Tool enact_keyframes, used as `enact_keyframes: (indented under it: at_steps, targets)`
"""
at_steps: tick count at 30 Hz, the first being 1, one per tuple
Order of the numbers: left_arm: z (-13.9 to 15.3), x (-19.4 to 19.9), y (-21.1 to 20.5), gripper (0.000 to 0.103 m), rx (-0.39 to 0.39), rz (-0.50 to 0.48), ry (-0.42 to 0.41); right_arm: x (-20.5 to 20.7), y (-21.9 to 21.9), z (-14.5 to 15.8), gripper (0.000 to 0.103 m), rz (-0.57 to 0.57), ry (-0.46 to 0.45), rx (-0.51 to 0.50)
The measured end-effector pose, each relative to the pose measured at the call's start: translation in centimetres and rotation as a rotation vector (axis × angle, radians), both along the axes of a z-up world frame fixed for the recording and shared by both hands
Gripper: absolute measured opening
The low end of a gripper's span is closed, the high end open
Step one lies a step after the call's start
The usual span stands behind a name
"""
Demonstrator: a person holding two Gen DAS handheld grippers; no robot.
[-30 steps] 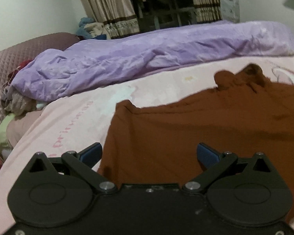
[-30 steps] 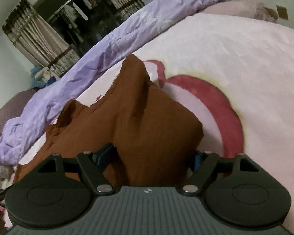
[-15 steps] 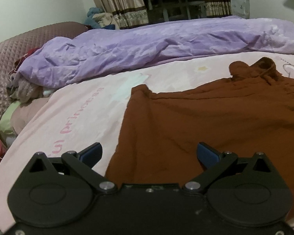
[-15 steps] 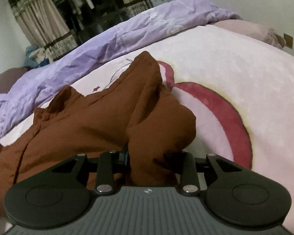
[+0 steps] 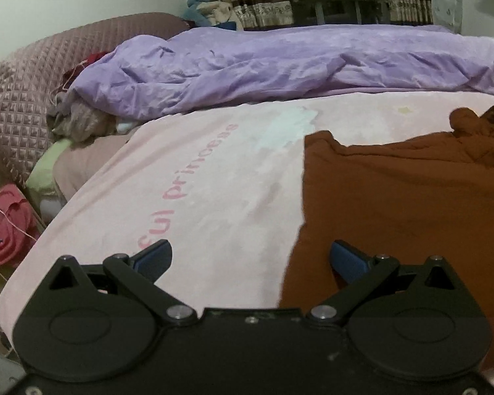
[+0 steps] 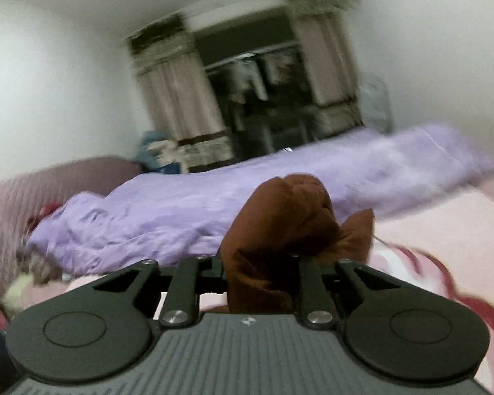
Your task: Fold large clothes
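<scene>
Left gripper (image 5: 250, 260): jaws spread wide, blue pads (image 5: 154, 256) well apart, nothing between them, held low and level.
Right gripper (image 6: 260, 273): jaws drawn close, clamped on a bunch of brown cloth (image 6: 280, 230), raised.

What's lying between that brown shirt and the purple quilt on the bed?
Only bare pink blanket, seen in the left wrist view: nothing lies between the brown shirt and the purple quilt.
</scene>
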State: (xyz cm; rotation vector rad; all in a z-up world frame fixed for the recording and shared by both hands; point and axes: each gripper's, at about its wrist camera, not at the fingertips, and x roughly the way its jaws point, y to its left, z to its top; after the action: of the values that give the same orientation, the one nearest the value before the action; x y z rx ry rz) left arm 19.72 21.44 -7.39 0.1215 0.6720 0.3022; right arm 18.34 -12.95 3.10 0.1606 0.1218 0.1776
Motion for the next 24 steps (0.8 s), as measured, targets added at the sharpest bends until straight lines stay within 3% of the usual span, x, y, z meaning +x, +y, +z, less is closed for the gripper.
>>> enact_keyframes:
  at_steps: [5,8,11,12,13,17,24]
  targets:
    - [0.7,-0.2,1.7,0.103,-0.049,-0.017,-0.012,1.9,8.1,0.9,0.017,0.144,-0.004,-0.002]
    - [0.9,-0.7,2.3,0.103,-0.093,-0.019,-0.033,1.9,10.6,0.2,0.017,0.199,0.011,0.014]
    - [0.1,-1.2,2.3,0.103,-0.122,-0.03,-0.028,3.2,14.4,-3.9,0.017,0.251,0.128,-0.017]
    - [-0.2,-1.1,2.4,0.103,-0.121,-0.028,-0.02,3.2,14.4,-3.9,0.017,0.251,0.128,-0.017]
    - [-0.6,-0.9,2.6,0.103,-0.122,-0.025,-0.01,3.9,15.1,-6.3,0.017,0.258,0.199,-0.001]
    - [-2.3,-1.1,3.3,0.103,-0.153,-0.02,0.012,4.9,16.2,-10.6,0.017,0.258,0.298,-0.011]
    - [-4.2,-1.2,3.3,0.103,-0.182,-0.016,0.032,5.1,17.9,-13.4,0.016,0.249,0.364,-0.062]
